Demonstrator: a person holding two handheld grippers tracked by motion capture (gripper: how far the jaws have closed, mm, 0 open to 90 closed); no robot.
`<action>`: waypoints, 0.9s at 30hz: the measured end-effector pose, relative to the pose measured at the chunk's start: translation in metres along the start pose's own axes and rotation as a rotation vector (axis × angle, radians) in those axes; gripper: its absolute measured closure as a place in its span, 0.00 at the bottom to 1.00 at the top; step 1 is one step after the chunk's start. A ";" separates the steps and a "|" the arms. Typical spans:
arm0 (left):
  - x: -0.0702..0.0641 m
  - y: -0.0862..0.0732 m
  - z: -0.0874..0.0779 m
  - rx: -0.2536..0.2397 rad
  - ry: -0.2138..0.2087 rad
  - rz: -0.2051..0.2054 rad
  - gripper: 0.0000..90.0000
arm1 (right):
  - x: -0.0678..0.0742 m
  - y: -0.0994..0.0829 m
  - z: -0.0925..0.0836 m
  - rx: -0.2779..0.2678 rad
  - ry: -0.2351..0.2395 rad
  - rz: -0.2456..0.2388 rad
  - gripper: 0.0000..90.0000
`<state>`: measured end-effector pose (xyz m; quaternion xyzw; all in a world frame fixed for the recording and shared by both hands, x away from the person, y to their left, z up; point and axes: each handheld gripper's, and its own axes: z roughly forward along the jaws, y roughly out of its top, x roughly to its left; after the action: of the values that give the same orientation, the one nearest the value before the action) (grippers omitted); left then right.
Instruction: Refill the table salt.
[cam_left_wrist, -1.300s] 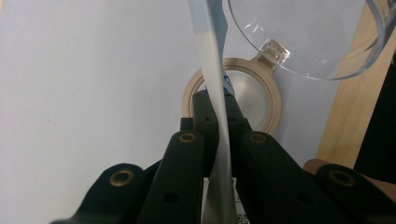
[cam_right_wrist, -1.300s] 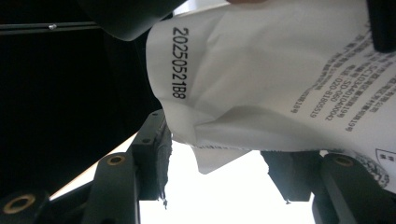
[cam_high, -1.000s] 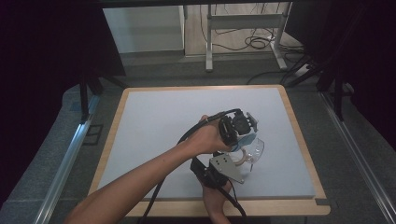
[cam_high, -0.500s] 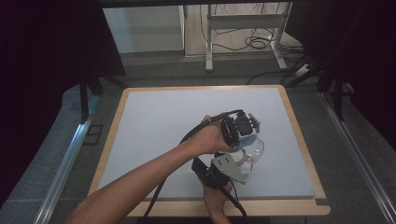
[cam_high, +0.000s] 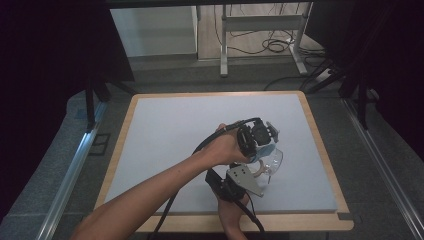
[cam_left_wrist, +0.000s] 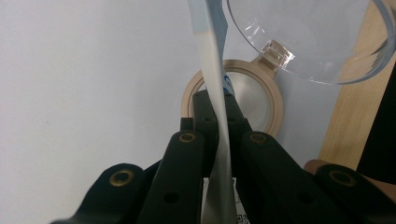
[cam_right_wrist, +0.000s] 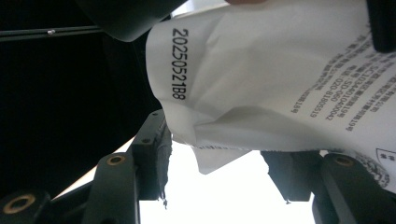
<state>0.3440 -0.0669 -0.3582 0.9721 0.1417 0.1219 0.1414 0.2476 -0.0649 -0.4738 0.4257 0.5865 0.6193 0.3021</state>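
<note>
Packet (cam_left_wrist: 215, 93) pinched between left jaws

There are two black two-jaw tongs: the left tongs (cam_high: 260, 142) and the right tongs (cam_high: 250, 175). There is one white printed packet (cam_right_wrist: 280, 84) with a pale blue edge. There is one clear plastic bowl-shaped lid (cam_left_wrist: 317, 37), and one round metal disc with a tan rim (cam_left_wrist: 247, 98). All of this is on one pale grey worktop with a wooden border (cam_high: 165, 130). Two hands come in, one for each tongs.
</note>
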 end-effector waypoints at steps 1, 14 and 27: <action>0.000 0.000 0.000 0.000 0.001 0.001 0.99 | 0.000 0.000 0.000 0.000 0.000 0.000 0.50; 0.000 0.003 0.000 0.011 0.000 0.005 0.99 | -0.001 0.001 0.000 -0.002 -0.002 0.004 0.50; 0.000 0.003 -0.003 0.010 0.008 0.005 0.99 | 0.000 0.003 0.000 -0.007 -0.002 0.000 0.50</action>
<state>0.3436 -0.0692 -0.3549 0.9727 0.1406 0.1253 0.1357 0.2483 -0.0654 -0.4704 0.4252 0.5840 0.6210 0.3041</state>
